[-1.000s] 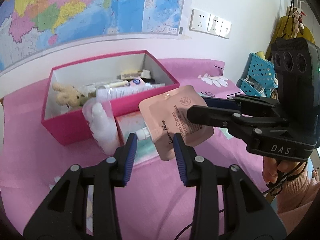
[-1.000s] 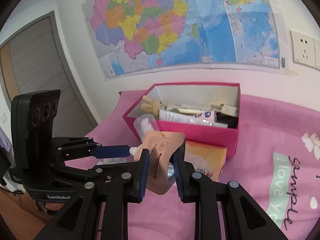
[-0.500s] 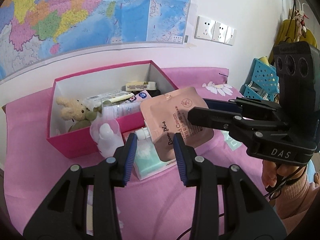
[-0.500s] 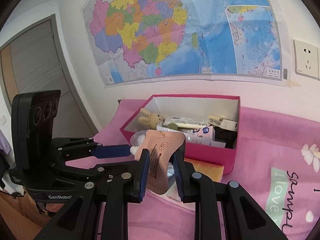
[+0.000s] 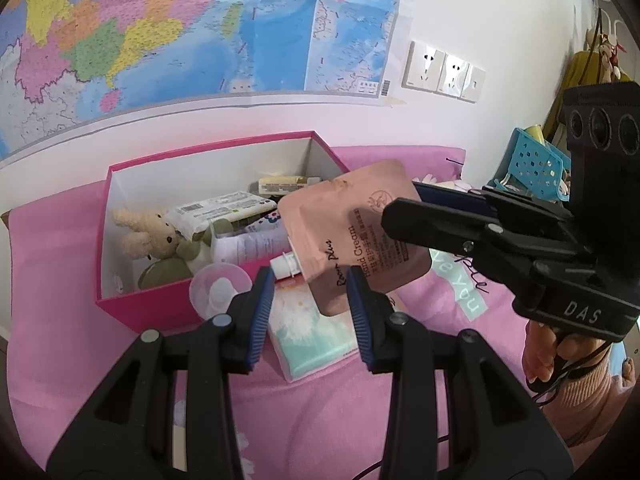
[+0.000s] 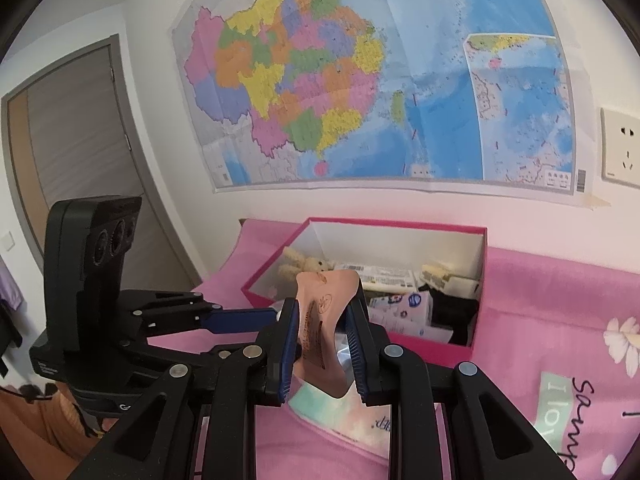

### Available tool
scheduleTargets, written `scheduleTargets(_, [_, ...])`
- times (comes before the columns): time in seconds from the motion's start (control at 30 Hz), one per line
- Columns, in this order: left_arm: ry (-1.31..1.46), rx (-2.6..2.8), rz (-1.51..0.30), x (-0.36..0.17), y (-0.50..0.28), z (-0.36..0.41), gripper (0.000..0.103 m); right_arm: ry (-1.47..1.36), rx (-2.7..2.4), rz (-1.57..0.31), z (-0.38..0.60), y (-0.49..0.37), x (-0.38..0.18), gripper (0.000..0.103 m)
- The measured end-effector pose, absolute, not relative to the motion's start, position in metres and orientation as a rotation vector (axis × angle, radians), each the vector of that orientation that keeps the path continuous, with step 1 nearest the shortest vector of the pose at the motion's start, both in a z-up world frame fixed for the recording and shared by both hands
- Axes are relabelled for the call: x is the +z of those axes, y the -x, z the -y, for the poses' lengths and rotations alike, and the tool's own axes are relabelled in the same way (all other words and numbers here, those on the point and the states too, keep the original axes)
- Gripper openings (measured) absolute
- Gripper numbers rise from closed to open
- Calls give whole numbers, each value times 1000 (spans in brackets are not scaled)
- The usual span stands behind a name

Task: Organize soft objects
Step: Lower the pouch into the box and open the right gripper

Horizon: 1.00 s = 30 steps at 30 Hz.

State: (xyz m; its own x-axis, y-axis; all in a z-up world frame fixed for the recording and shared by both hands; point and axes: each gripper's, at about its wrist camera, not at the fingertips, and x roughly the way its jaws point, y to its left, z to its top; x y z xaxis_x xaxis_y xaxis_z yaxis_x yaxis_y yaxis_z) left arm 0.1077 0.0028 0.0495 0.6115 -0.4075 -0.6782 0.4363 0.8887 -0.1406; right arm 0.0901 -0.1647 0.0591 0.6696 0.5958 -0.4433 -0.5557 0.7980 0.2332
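A peach hand-cream pouch (image 5: 360, 232) with a white spout hangs above the pink bedspread, in front of an open pink box (image 5: 224, 152). My right gripper (image 6: 320, 344) is shut on the pouch (image 6: 324, 300), pinching its flat sides. In the left wrist view the right gripper (image 5: 400, 210) comes in from the right. My left gripper (image 5: 310, 304) holds the pouch's lower corner: the spout cap sits at one pad's tip and the pouch edge lies against the other. A plush rabbit (image 5: 148, 236), tubes and packets lie in the box.
A tissue pack (image 5: 312, 332) and a clear bottle with a pink cap (image 5: 218, 288) lie on the bedspread just before the box. A blue basket (image 5: 536, 168) stands at the right. A person's hand (image 5: 560, 356) holds the right gripper. The wall with a map is behind the box (image 6: 400, 226).
Both grippers have risen together with the pouch. The box, bottle and tissue pack now sit lower in both views, and more of the box's inside shows. Neither grip changed.
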Motion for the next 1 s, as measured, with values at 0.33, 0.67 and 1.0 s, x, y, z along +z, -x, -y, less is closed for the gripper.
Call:
scheduleTargets(0.33, [-37, -477, -749, 59, -118, -4, 39, -110, 662, -518, 169, -101, 62, 25])
scheduleTargets(0.67, [-49, -451, -732, 66, -131, -6, 39, -127, 670, -505, 167, -115, 68, 25])
scheduleTargets(1.0, [-61, -423, -727, 67, -147, -8, 39, -162, 675, -518, 167, -137, 67, 25])
